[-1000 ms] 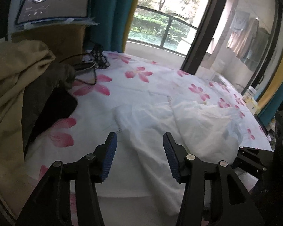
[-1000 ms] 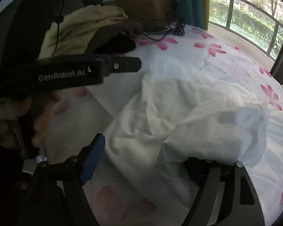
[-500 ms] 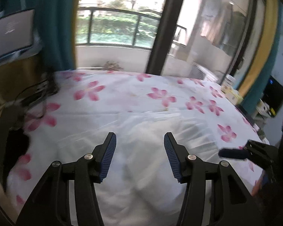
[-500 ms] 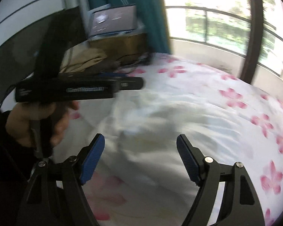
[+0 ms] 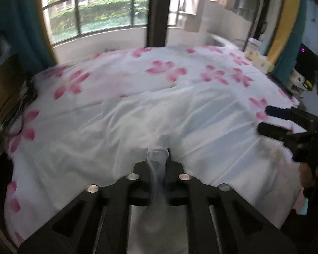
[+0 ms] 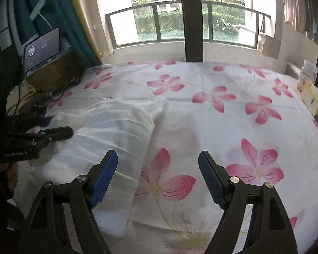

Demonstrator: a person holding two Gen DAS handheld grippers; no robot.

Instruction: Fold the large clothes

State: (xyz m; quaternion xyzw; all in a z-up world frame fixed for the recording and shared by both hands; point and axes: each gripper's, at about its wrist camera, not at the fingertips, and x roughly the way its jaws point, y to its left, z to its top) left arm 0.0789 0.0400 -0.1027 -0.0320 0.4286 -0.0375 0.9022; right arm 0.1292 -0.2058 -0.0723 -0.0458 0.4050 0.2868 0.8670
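The left gripper (image 5: pixel 158 158) has just been closing, and now its 2 jaws are pressed together on a bunch of thin white fabric, which runs up between them in the left wrist view. This fabric belongs to the white garment (image 6: pixel 108 127), a large and light piece (I cannot tell what kind of clothing it is) that lies spread and wrinkled on the flowered bedsheet (image 6: pixel 254 110). In the right wrist view the garment covers the left part of the bed, and its right edge ends just left of the space between the right jaws.

The right gripper (image 6: pixel 158 177) is spread wide, and nothing is between its blue pads (image 6: pixel 103 177). It hovers over the sheet near the garment's edge, above a pink flower.

I judge that the step in hand is to take hold of the garment at 2 places before the 1st fold. The left side is already gripped. The next move probably calls for the right gripper to go a little to the left, down to the near edge of the fabric, and close on the garment only, not on the bedsheet under it.
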